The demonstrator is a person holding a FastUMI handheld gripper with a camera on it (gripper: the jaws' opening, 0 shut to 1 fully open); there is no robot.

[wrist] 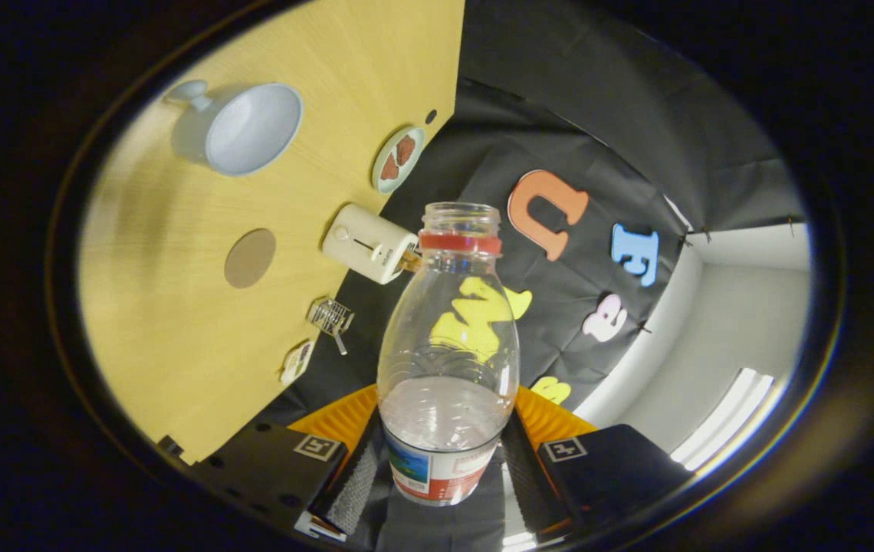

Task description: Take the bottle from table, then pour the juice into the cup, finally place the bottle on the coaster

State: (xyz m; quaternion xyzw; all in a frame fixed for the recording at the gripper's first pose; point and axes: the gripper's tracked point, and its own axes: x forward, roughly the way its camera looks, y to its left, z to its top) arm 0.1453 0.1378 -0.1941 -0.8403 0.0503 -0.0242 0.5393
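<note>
— Gripping the bottle low on its body, the tool has both fingers pressed on it, lifted off the counter?

— Yes, uncapped. It should swing over the cup near the far edge, then tip slowly.

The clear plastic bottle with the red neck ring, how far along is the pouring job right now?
Done: the clear plastic bottle with the red neck ring is off the wooden table, clamped between the gripper fingers, uncapped. In hand: it is tilted, mouth well short of the white cup. Left: pouring, then setting it on the round brown coaster.
</note>
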